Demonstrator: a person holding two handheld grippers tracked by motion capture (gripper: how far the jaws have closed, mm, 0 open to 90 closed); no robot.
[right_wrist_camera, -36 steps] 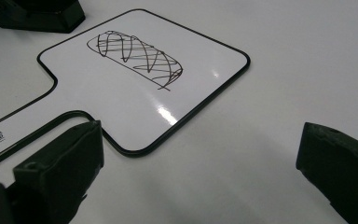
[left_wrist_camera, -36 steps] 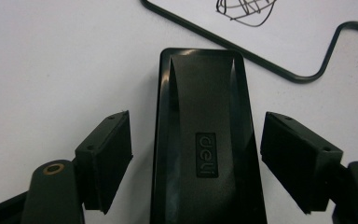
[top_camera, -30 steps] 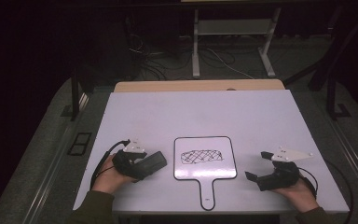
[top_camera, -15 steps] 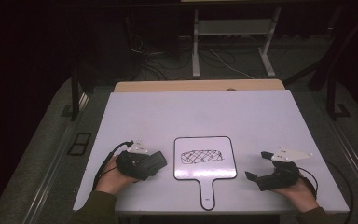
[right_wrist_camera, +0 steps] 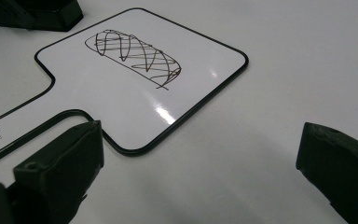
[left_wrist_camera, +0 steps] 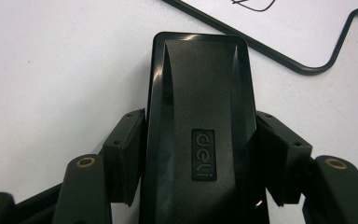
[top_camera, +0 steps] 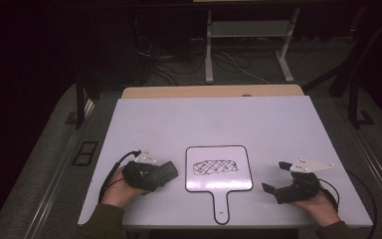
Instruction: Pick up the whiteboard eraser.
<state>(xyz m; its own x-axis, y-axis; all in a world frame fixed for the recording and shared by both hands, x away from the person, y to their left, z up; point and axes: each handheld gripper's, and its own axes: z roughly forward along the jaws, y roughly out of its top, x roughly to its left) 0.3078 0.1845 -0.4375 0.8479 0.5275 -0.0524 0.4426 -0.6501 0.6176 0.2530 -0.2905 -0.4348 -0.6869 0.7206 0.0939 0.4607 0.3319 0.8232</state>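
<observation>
Left gripper (top_camera: pixel 165 172) is clamping a black eraser (left_wrist_camera: pixel 200 126) by its two long sides, pads pressing on it; jaws have just been closing onto it. Eraser is lying flat on the white table (top_camera: pixel 204 119), just left of the small whiteboard (top_camera: pixel 219 169), apart from its black rim. Whiteboard is sitting face up between the two grippers, handle pointing toward the person, dark scribble (right_wrist_camera: pixel 133 56) showing on it. Right gripper (top_camera: pixel 274 177) is resting on the table right of the whiteboard, jaws standing wide apart, gripping nothing.
</observation>
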